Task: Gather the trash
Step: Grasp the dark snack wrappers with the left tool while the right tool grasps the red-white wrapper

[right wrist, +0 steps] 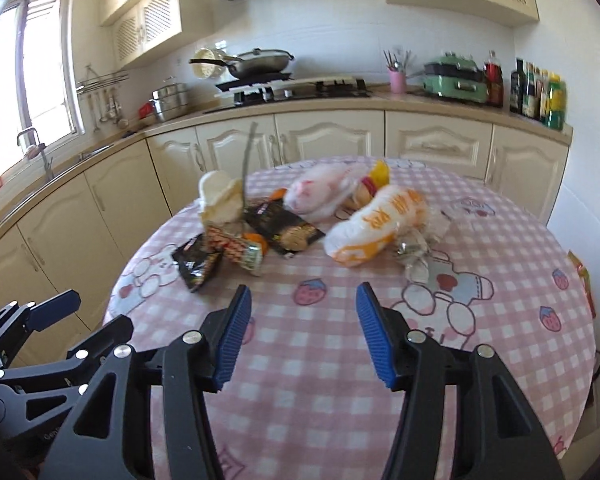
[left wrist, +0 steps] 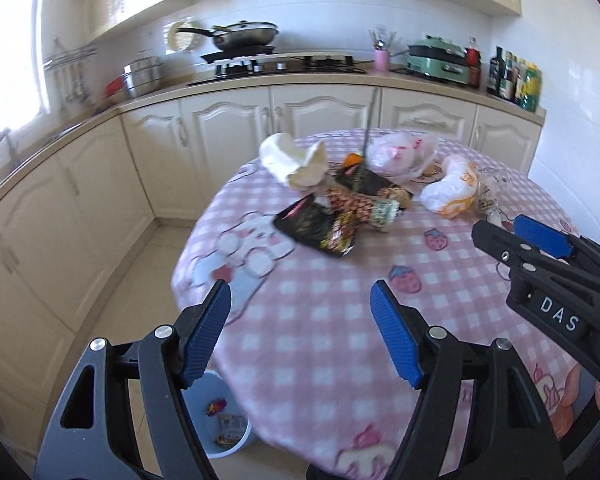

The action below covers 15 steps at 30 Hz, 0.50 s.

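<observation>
Lying in a loose heap on the far half of the round bench (right wrist: 500, 320), which wears a pink checked cloth, the trash is wrappers and bags. The nearest piece to the left side is a black crinkled snack wrapper (left wrist: 312, 228), its long axis running diagonally from far-left to near-right; it sits straight ahead of the left gripper (left wrist: 300, 308), well beyond the fingertips. A white-and-orange printed plastic bag (right wrist: 376, 224) lies ahead and slightly right of the right gripper (right wrist: 302, 312), long axis slanting away to the right. Both sets of jaws stand wide open and hold nothing, hovering above the cloth. A pale blue bin (left wrist: 224, 420) with a few wrappers inside stands on the floor below the bench's left edge, beside the left gripper. Judgement: the left arm is better placed for the black wrapper and for the bin.
</observation>
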Motion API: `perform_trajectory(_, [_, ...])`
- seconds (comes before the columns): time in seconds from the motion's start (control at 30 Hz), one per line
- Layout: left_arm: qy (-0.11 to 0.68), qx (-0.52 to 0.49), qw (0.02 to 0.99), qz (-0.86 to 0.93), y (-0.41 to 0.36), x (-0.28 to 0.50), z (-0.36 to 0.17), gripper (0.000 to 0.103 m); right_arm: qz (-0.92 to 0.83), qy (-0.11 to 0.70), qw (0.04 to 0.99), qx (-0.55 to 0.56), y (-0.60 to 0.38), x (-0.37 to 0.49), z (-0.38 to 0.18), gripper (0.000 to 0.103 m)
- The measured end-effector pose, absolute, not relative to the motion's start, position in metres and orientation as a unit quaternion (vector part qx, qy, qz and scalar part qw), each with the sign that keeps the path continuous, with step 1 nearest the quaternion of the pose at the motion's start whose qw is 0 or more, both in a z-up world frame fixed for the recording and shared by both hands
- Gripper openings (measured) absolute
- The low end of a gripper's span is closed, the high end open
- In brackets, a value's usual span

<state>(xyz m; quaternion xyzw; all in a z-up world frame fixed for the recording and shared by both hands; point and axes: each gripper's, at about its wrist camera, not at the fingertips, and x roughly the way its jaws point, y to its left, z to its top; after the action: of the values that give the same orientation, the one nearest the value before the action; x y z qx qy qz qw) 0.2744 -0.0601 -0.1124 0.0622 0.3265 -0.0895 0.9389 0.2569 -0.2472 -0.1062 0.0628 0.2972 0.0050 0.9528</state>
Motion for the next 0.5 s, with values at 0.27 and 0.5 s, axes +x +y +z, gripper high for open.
perform_trajectory(0.27, [0.36, 0.083, 0.923, -0.111, -0.091, 0.321, -0.125, 0.059, 0.034, 0.347, 0.932, 0.101, -0.259, 0.297, -0.118, 0.054])
perform_trajectory(0.5, [0.394, 0.068, 0.907, -0.13, -0.095, 0.357, -0.138, 0.026, 0.066, 0.374, 0.92, 0.1, -0.251, 0.328, -0.124, 0.054])
